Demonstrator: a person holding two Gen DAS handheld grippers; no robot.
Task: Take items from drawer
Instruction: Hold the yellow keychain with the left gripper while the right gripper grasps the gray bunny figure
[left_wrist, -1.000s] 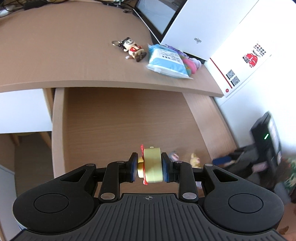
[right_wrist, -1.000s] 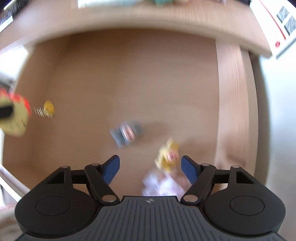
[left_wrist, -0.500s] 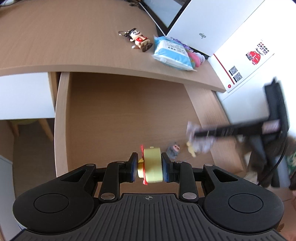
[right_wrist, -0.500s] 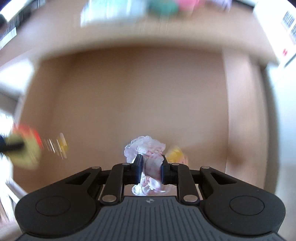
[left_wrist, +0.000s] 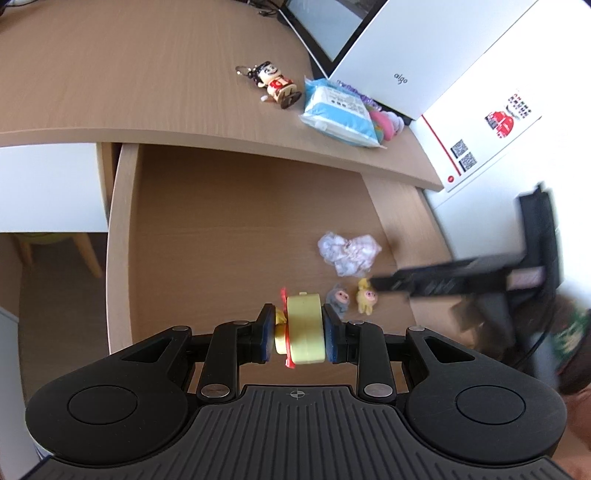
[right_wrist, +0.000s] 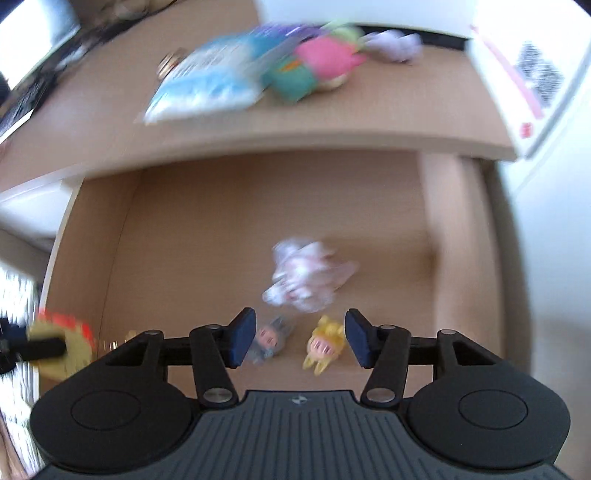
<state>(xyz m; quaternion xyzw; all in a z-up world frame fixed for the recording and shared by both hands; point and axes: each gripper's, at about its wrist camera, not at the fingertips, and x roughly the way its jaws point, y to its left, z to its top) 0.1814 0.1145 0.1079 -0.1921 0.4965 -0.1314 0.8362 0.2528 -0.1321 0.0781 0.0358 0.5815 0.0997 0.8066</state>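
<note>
Drawer (left_wrist: 236, 221) still holds a crumpled wrapper (left_wrist: 347, 253) and two tiny toys. My left gripper (left_wrist: 298, 334) squeezes a yellow toy (left_wrist: 306, 332); my right gripper (right_wrist: 297, 341) hangs wide open. Table (left_wrist: 129, 81) already has some.

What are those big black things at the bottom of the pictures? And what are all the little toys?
Those black things are grippers, like big tweezers. A person holds one in each hand, and each carries a camera looking out along its two fingers, so each picture comes from one gripper.

The left gripper is squeezed shut on a round yellow toy with red trim. The right gripper is open and holds nothing.

Below them is an open wooden drawer. In it lie a crumpled white and pink wrapper, a small grey animal figure and a small yellow animal figure.

On the wooden desk above sit a cartoon keychain figure, a blue tissue pack and some colourful soft toys.
</note>
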